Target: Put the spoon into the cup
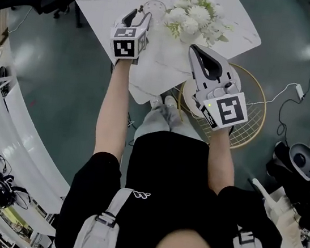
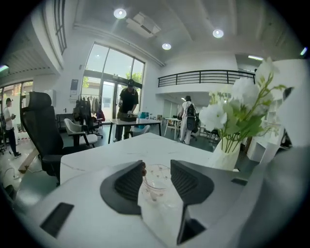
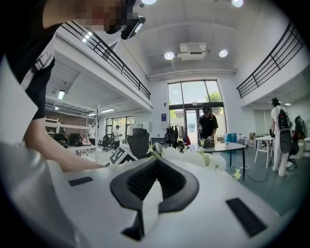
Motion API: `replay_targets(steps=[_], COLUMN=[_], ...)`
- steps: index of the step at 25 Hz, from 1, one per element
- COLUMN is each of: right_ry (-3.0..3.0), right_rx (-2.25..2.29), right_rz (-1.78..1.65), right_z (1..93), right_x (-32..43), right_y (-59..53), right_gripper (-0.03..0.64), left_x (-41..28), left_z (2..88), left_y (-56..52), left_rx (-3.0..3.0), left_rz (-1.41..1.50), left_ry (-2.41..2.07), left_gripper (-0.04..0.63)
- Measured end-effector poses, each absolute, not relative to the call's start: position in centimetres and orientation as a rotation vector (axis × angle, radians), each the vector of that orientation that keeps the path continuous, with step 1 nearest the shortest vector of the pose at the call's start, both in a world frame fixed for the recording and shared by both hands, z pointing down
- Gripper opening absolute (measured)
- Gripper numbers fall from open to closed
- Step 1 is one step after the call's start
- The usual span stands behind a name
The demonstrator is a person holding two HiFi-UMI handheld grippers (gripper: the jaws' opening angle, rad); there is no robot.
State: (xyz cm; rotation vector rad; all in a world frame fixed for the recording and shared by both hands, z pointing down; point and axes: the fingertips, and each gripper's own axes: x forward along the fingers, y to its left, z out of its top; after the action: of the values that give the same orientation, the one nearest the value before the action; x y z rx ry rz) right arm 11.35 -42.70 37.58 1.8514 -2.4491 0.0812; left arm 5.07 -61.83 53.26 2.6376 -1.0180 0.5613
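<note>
— Tall windows (image 2: 114,92) and round ceiling lights (image 2: 119,13) brighten a white hall, a railed balcony (image 2: 203,76) above.
— Below, a black office chair (image 2: 41,131) stands beside a white marble table (image 2: 111,151) on grey-green floor (image 1: 73,97).

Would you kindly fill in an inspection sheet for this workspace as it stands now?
Surface: white marble-look table.
Job's things: clear cup stands on the table; a small brown tip at its rim may be the spoon, but I cannot tell.
Clutter: white flowers in a white vase.
Grippers: left tongs open, cup between the jaws but not gripped; right tongs shut, empty.
Cables: white cable on the floor.
Surroundings: gold wire frame beside the table, black office chair, people at far tables.
</note>
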Motion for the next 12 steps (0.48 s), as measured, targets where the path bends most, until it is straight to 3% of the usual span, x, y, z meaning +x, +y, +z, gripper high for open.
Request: replay_targets(steps=[9,12], right_ry=[-2.554,-2.613], right_rx=[1.805,1.79], right_rz=[0.061,0.043], right_z=[36.8,36.2], right_x=[8.6,6.7], right_y=[-44.0,-45.2], right_gripper=[0.006,0.006], left_x=[1.0,-1.9], left_z=[46.6,43.4], left_y=[-60.2,-59.5], left_rx=[2.669,2.647], left_rz=[0.348,0.243], left_ry=[-1.155,-1.268], left_gripper=[0.19,0.133])
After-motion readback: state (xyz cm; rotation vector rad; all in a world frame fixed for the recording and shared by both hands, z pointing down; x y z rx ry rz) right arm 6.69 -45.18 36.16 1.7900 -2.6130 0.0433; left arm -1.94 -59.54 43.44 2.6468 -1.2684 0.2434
